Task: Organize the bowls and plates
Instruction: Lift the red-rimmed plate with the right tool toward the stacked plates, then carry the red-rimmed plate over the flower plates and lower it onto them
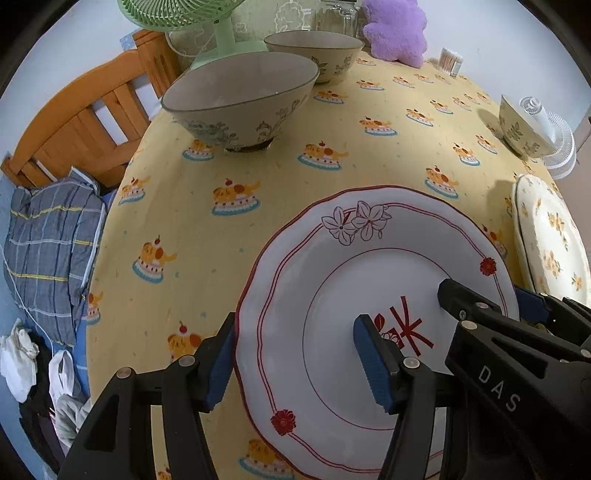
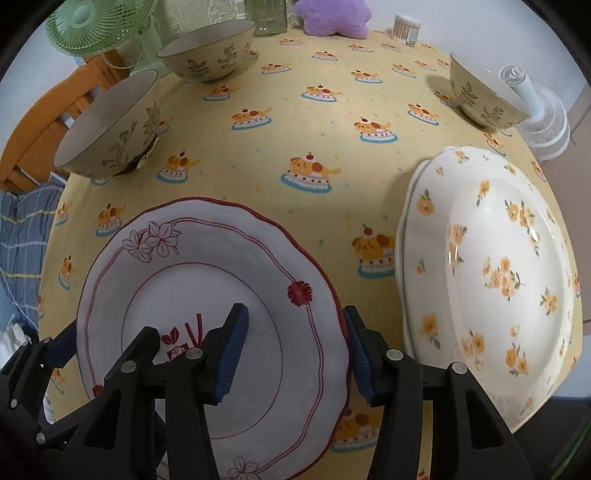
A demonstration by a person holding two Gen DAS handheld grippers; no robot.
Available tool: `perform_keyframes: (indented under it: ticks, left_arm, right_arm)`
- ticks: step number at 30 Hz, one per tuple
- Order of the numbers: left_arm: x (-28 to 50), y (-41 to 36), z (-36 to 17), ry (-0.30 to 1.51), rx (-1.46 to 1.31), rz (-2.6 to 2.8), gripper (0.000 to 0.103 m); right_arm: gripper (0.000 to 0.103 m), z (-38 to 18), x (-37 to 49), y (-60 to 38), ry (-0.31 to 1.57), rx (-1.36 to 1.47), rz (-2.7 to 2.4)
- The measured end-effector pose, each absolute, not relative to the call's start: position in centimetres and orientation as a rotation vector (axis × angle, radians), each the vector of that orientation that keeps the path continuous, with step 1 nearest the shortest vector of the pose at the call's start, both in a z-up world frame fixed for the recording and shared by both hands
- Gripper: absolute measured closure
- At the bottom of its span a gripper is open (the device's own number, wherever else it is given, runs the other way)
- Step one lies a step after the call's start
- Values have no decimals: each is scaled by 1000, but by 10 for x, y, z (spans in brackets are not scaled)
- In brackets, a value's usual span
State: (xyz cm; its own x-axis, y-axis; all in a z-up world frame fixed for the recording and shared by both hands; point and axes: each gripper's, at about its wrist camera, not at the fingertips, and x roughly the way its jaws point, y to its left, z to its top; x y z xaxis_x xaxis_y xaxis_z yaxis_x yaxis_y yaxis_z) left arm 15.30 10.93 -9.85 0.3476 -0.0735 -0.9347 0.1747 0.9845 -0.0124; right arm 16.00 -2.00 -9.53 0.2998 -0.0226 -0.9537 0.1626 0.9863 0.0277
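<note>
A white plate with a red rim and red flowers (image 1: pixel 332 258) (image 2: pixel 221 266) lies on the yellow tablecloth (image 1: pixel 295 155), close in front of both cameras. My left gripper (image 1: pixel 295 328) straddles its left rim: the outer pad rests against the edge and the inner pad hovers over the plate's well. My right gripper (image 2: pixel 294 312) straddles the right rim the same way, with its outer pad at the edge. Neither pair of pads pinches the plate. Three leaf-patterned bowls (image 2: pixel 110 125) (image 2: pixel 207 51) (image 2: pixel 480 92) stand apart farther back. Two yellow-flowered plates (image 2: pixel 498 277) are stacked at the right.
A green fan (image 2: pixel 92 26), a glass jar (image 2: pixel 269 14), a purple plush (image 2: pixel 332 14) and a cotton-swab tub (image 2: pixel 406 26) line the far edge. A white fan (image 2: pixel 543 118) stands off the right side. A wooden bed frame (image 1: pixel 85 122) with bedding is at the left.
</note>
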Motion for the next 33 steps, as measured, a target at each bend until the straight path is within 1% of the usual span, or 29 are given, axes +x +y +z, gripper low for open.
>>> perform_keyframes:
  ticks: [18, 26, 33]
  left_arm:
    - [133, 108, -41, 1109, 101, -254, 40]
    - [129, 83, -29, 1074, 103, -239, 40]
    - [129, 46, -23, 1081, 85, -228, 40]
  right_arm:
    - [48, -28, 126, -24, 1142, 125, -176]
    - [48, -16, 125, -46, 1103, 116, -157]
    - [48, -10, 127, -83, 1103, 98, -137]
